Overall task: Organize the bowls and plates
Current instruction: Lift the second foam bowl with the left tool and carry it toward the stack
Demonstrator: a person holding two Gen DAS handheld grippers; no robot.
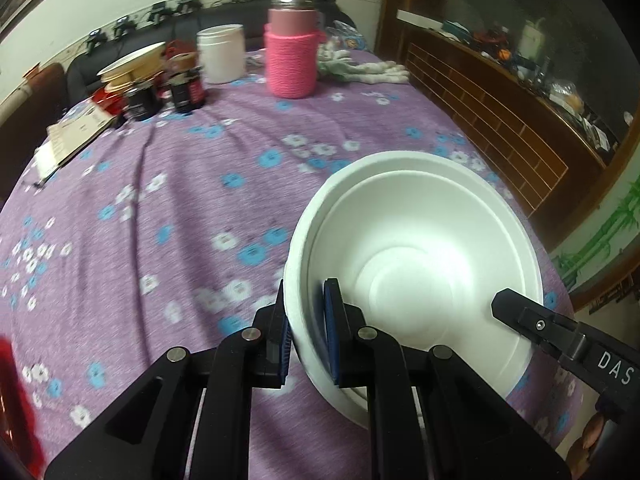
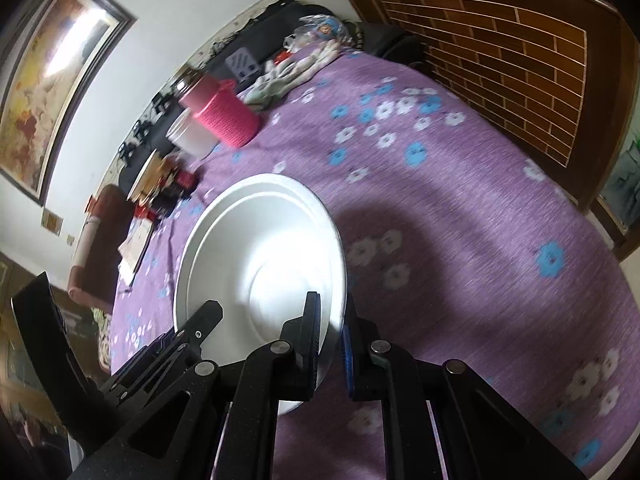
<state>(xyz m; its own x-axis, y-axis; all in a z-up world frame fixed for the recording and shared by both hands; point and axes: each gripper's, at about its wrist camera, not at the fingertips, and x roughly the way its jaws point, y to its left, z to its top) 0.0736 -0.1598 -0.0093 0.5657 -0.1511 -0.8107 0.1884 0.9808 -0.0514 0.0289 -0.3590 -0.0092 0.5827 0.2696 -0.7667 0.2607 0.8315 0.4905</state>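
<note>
A white foam bowl (image 1: 416, 264) is held over the purple flowered tablecloth (image 1: 180, 200); a second rim line inside it suggests two nested bowls. My left gripper (image 1: 306, 332) is shut on its left rim, one pad inside and one outside. The right gripper's black finger (image 1: 532, 320) shows at the bowl's right side. In the right wrist view the same bowl (image 2: 260, 264) fills the centre and my right gripper (image 2: 330, 336) is shut on its right rim. The left gripper's fingers (image 2: 196, 332) show at the bowl's lower left.
At the table's far side stand a pink knit-sleeved bottle (image 1: 291, 56), a white jar (image 1: 221, 54), dark jars (image 1: 160, 94), a stack of plates (image 1: 134, 64), papers (image 1: 72, 136) and white gloves (image 1: 360, 66). A wooden cabinet (image 1: 500, 120) borders the right edge.
</note>
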